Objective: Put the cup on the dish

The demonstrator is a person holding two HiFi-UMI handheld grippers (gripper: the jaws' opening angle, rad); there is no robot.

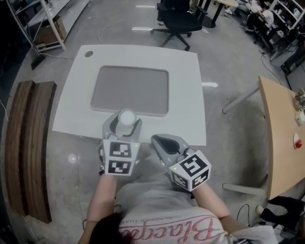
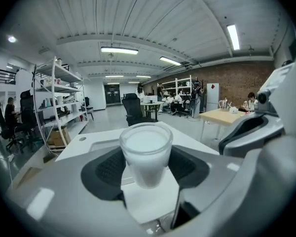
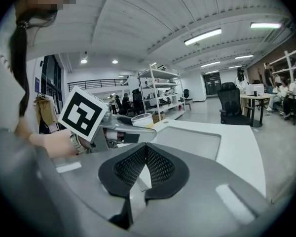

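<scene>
Starting on your left: your left tool (image 1: 121, 130) is pinching the cup (image 2: 145, 152), one pad on each side. The cup is upright, mouth up, held over the near edge of the bench (image 1: 188, 85).

The dish (image 1: 130, 90) is the grey rectangle in the middle of the bench, as far as I can tell. It looks like a shallow tray, but from up top it could just be a flat mat, hard to say. Either way it lies straight ahead of the cup, away from you, so I'd guess the carry is basically forward and then down.

Over on the right, your right tool (image 3: 145, 168) has its pads pressed together with nothing in them. It sits just beside the left one and no nearer the dish.
</scene>
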